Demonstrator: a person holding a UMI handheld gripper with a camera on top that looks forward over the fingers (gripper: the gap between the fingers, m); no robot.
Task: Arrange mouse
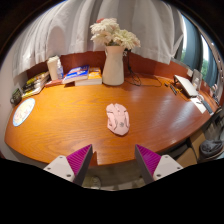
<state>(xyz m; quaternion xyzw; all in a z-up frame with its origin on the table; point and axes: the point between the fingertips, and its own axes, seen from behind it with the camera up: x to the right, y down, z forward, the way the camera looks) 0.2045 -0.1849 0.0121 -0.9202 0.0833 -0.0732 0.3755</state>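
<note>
At the near edge of the wooden worktop [70, 125], the gripper [114, 160] hangs with its two fingers spread wide, holding nothing; the purple pads [80, 158] face each other across bare wood. Just ahead of the fingers, apart from them, a pale pink mouse [118, 119] lies flat on the worktop. Off to the left rests a round white disc [23, 111]. Beyond the mouse stands a white vase [113, 66] of pale flowers [115, 36], with stacked books [80, 74] beside it.
</note>
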